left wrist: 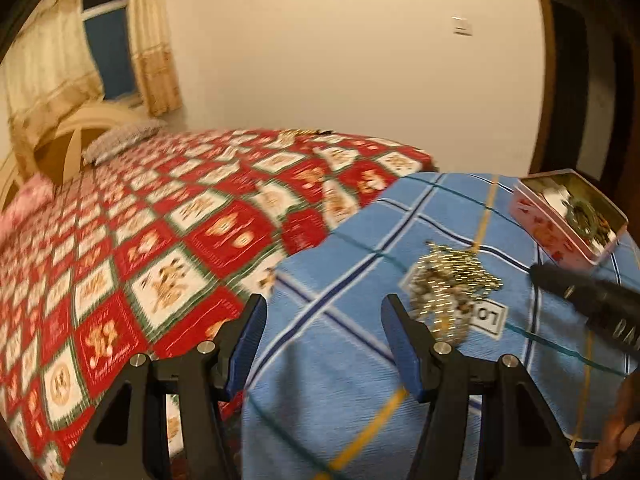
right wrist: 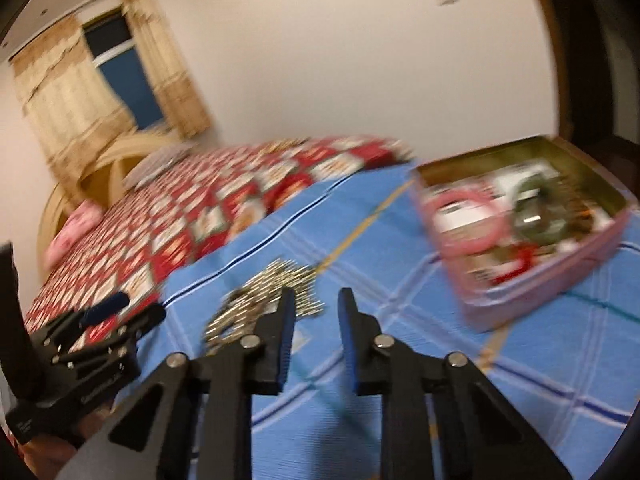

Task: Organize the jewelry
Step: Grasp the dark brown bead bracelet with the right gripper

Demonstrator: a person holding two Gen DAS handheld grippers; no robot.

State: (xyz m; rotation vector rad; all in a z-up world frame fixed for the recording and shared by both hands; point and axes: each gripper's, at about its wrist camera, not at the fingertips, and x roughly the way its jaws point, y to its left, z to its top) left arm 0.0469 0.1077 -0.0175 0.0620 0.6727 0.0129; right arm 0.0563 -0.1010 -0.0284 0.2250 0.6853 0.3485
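Observation:
A heap of gold jewelry lies on a blue plaid cloth. It also shows in the right wrist view, blurred. An open pink tin holds more jewelry at the far right; in the right wrist view the tin is close ahead to the right. My left gripper is open and empty, just left of the heap. My right gripper is open and empty, just right of the heap. The right gripper's fingers enter the left wrist view from the right.
The blue cloth lies on a bed with a red and white patterned quilt. Pillows and a wooden headboard are at the far left. A curtained window and a bare wall stand behind. The left gripper shows at lower left.

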